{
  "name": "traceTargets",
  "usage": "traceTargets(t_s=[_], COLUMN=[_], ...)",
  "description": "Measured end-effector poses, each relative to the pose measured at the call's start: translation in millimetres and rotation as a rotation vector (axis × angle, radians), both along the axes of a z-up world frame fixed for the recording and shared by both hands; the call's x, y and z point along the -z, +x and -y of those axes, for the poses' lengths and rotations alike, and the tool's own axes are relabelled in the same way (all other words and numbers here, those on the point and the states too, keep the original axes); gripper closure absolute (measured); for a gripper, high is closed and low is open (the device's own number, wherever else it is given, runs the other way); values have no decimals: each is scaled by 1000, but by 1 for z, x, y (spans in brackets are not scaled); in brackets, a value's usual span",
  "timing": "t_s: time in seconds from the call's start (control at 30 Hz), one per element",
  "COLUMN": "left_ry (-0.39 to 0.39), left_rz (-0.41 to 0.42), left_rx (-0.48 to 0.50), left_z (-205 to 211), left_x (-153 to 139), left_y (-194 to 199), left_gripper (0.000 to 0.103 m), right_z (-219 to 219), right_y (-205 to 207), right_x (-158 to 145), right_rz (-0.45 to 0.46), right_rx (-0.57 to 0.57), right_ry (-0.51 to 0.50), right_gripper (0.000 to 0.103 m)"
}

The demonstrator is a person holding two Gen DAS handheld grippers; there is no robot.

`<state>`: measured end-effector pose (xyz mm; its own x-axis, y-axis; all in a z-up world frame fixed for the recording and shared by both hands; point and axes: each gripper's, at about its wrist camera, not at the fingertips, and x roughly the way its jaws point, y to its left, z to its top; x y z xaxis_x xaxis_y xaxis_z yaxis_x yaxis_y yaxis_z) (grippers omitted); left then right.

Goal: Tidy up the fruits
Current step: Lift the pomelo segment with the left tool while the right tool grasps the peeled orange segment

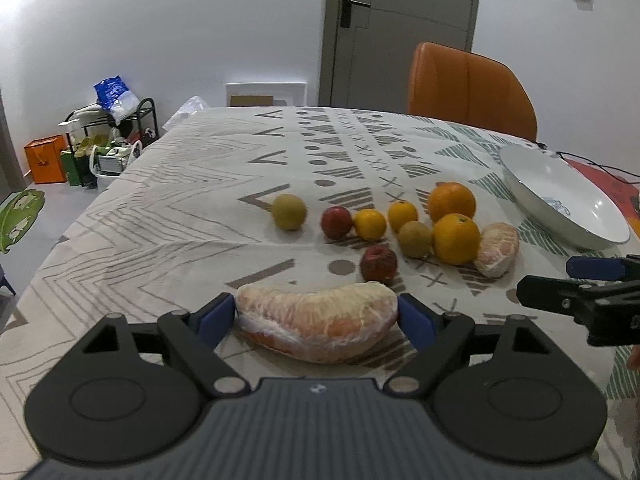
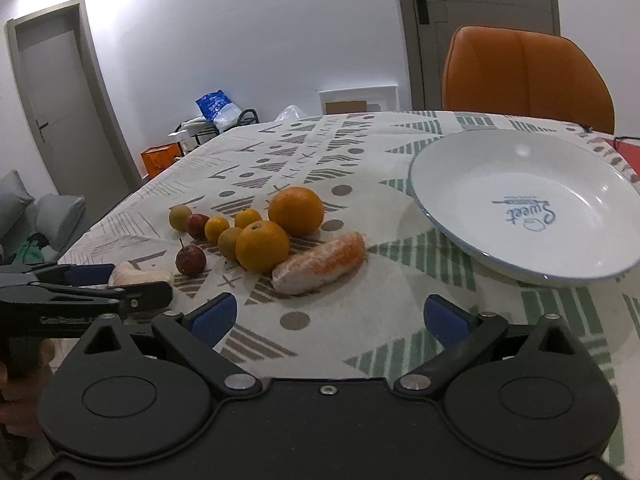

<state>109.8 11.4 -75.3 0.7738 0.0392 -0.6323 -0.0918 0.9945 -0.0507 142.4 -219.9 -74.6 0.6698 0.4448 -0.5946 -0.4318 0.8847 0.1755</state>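
- Fruits are lying in a loose cluster on the patterned tablecloth [image 1: 168, 208], left of the white plate [image 2: 480, 184], none of them sitting in it.
- One wrapped pomelo segment [image 1: 316, 328] is lying apart from the cluster, nearest the left wrist camera, with its long side across the view.
- The left gripper [image 1: 316, 316] is spanning that segment end to end, its blue pads [image 1: 216, 318] pressing on both tips, so the jaws are standing wide yet gripping the fruit.
- The segment's underside is resting on, or sitting just above, the cloth; which one I cannot tell.
- The right gripper [image 2: 330, 312] is hovering over bare cloth with its jaws spread wide and holding nothing.
- A second pomelo segment [image 2: 320, 264] is lying just ahead of the right gripper, touching the near orange [image 2: 262, 246].
- The large orange [image 2: 296, 210] is sitting just behind the near orange, closest of the cluster to the plate.
- Two mandarins [image 1: 370, 224] are sitting to the left of the oranges, one beside a small red apple [image 1: 337, 222].
- Another red apple [image 1: 379, 264] is standing alone between the cluster and the gripped segment.
- Two yellow-green round fruits [image 1: 289, 212] are showing, one at the far left end and one against the near orange; their kind is unclear.
- An orange chair [image 1: 468, 84] is standing at the table's far edge.
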Motion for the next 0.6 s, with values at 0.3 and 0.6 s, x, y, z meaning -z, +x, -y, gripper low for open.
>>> traceTargets(t_s=[0.3,0.6], left_ry=[-13,-18], left_rz=[13,23], left_rx=[-27,-49], left_z=[-16,-28], left_x=[-3,-6], left_y=[-5,-9], left_gripper=[17,17], right_z=[-21,-37], right_y=[15,28], right_x=[2,5], right_rz=[33,47], right_rx=[-29,-44], right_ry=[-71,-136], right_gripper=[13,22])
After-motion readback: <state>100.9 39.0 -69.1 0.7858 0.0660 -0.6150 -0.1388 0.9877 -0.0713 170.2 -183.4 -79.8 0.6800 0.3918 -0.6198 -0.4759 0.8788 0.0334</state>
